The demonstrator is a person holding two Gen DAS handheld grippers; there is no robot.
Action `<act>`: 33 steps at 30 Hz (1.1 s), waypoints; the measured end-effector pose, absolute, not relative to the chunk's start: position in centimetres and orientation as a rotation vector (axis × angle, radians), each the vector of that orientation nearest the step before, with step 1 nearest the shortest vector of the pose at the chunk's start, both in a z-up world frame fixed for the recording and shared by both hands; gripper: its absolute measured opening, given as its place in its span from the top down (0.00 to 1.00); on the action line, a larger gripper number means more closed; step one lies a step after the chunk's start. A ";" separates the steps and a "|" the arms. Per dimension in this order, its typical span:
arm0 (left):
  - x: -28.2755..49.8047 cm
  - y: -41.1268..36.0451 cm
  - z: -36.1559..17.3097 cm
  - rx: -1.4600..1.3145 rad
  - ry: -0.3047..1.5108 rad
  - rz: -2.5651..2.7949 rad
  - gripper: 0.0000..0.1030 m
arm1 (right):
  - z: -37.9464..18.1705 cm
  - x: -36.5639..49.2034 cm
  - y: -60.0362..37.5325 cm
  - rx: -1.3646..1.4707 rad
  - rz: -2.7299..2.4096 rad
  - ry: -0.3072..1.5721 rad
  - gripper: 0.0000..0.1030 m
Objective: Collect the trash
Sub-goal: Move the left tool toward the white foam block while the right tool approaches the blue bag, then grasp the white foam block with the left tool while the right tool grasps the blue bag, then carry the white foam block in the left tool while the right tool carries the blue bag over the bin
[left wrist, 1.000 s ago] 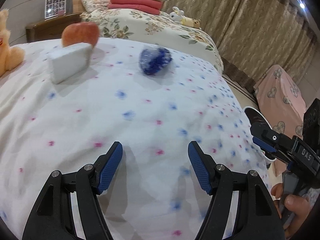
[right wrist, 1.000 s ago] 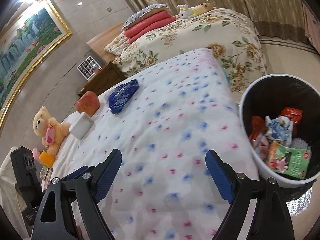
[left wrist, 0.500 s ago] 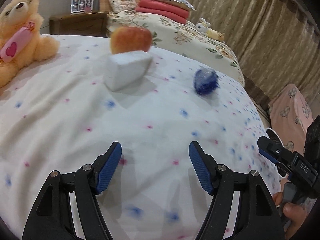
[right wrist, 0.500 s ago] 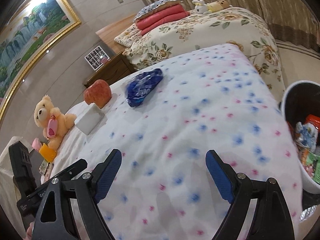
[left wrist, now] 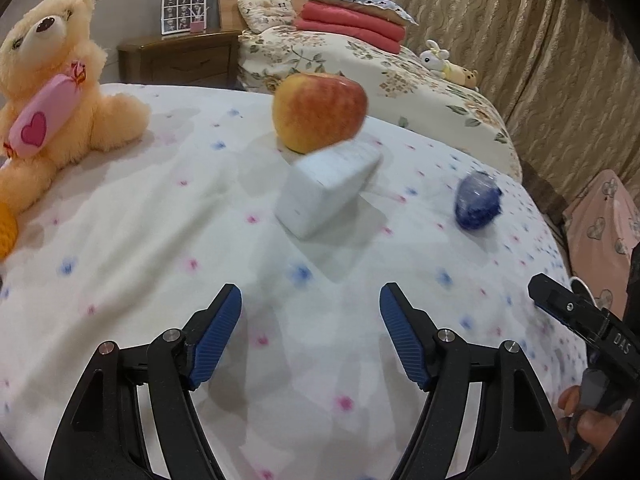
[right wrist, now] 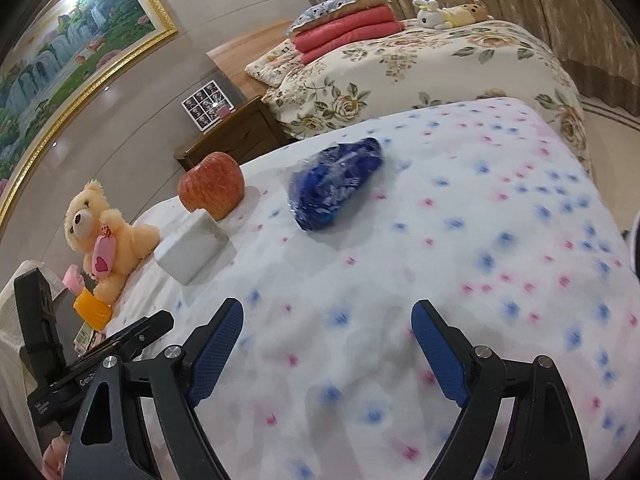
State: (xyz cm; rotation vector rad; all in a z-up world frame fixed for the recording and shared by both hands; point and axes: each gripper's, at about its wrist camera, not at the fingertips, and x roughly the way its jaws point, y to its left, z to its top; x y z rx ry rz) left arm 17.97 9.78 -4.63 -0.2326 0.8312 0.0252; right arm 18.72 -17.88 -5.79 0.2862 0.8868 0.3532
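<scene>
Warm indoor light, moderately bright; ceiling spots flaring white above the gold-framed landscape painting (right wrist: 68, 56) in the right wrist view. Soft shadows beside the white rectangular box (left wrist: 326, 190) and round red-yellow apple (left wrist: 319, 112) on the white flower-dotted bedspread (left wrist: 160, 240). Motion blur smearing the flower dots and crumpled blue plastic wrapper (right wrist: 336, 184). Strong fisheye bending, black vignette at all corners

A home bedroom: quilted beds (right wrist: 460, 64), stacked pillows (left wrist: 352, 20), wooden nightstand (left wrist: 180, 58), teddy bear (left wrist: 56, 92).
</scene>
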 end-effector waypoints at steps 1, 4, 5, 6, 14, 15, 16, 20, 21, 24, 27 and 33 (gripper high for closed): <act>18.3 10.0 -4.7 -0.232 0.833 0.029 0.29 | -5.9 19.1 -17.6 0.285 0.354 0.889 0.15; 19.5 10.6 -4.8 -0.226 0.833 0.044 0.28 | -6.4 20.6 -16.6 0.283 0.351 0.901 0.15; 20.0 10.9 -4.8 -0.227 0.833 0.048 0.28 | -6.6 21.0 -16.3 0.288 0.352 0.904 0.15; 20.4 11.1 -4.8 -0.227 0.833 0.051 0.28 | -6.6 21.3 -16.2 0.292 0.353 0.903 0.15; 22.9 11.7 -4.6 -0.212 0.811 0.051 0.28 | -7.0 24.7 -15.6 0.318 0.322 0.892 0.15; 23.2 11.6 -4.7 -0.212 0.812 0.048 0.28 | -7.1 25.1 -15.5 0.321 0.313 0.894 0.15; 23.4 11.7 -4.7 -0.213 0.811 0.043 0.28 | -7.2 25.5 -15.5 0.325 0.305 0.891 0.15; 24.0 11.2 -4.8 -0.194 0.808 0.021 0.31 | -7.1 26.4 -15.6 0.333 0.264 0.871 0.16; 24.2 11.1 -5.0 -0.191 0.819 0.009 0.35 | -7.2 26.5 -15.6 0.331 0.255 0.869 0.18; 24.5 10.6 -5.4 -0.182 0.852 -0.031 0.63 | -7.4 26.5 -15.6 0.322 0.223 0.870 0.47; 24.1 10.1 -5.2 -0.157 0.836 -0.057 0.65 | -7.6 26.2 -16.3 0.357 0.204 0.869 0.73; 23.6 10.0 -4.8 -0.150 0.803 -0.078 0.66 | -7.3 24.3 -17.0 0.380 0.185 0.848 0.80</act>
